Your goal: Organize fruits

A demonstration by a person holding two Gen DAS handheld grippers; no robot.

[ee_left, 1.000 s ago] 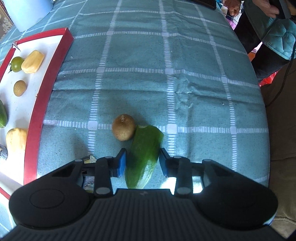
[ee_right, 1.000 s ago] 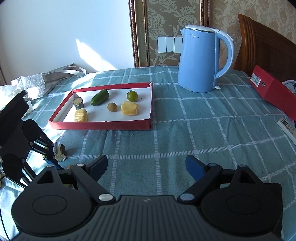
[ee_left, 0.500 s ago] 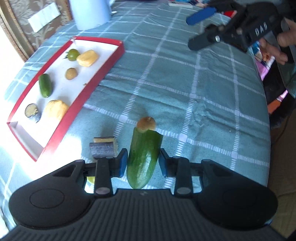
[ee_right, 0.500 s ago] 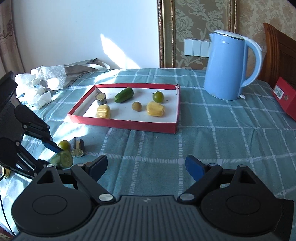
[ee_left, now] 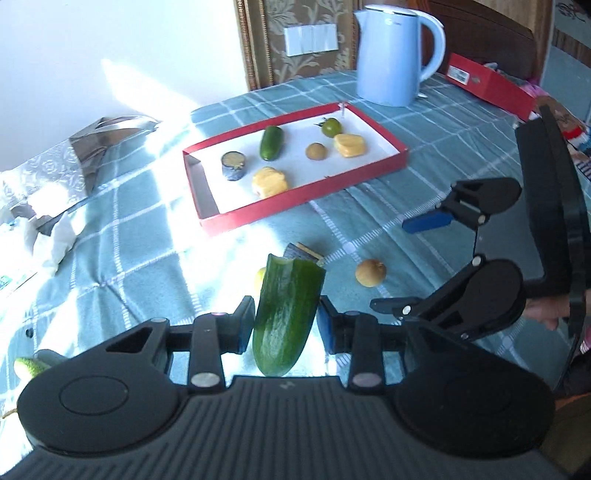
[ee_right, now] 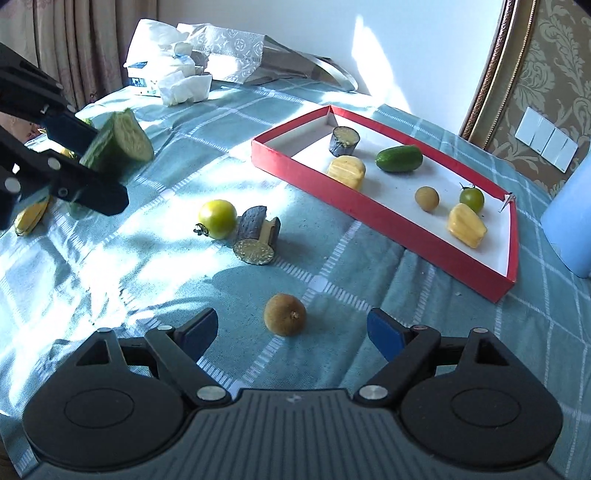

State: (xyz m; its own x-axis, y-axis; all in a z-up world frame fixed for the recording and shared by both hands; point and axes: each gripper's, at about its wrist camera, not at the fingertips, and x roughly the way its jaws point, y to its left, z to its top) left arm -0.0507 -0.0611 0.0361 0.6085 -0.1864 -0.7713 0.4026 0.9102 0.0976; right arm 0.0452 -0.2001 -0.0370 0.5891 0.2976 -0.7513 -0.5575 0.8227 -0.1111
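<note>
While left tongs (ee_left: 284, 325) clamp cucumber (ee_left: 286, 314), right tongs (ee_right: 291, 332), narrowing, straddle kiwi (ee_right: 284, 314).

A home: damask wallpaper (ee_left: 295, 14), electric kettle (ee_left: 391, 55), checked tablecloth (ee_left: 369, 206).

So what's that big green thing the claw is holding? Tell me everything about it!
It is a cut cucumber piece: dark green, shiny, faintly striped skin, with a rounded end near the camera and a flat sliced end showing pale, seedy flesh in the right wrist view. The left claw is shut on its sides, blue pads pressing both flanks. It is lifted clear of the checked tablecloth, touching nothing else.
</note>
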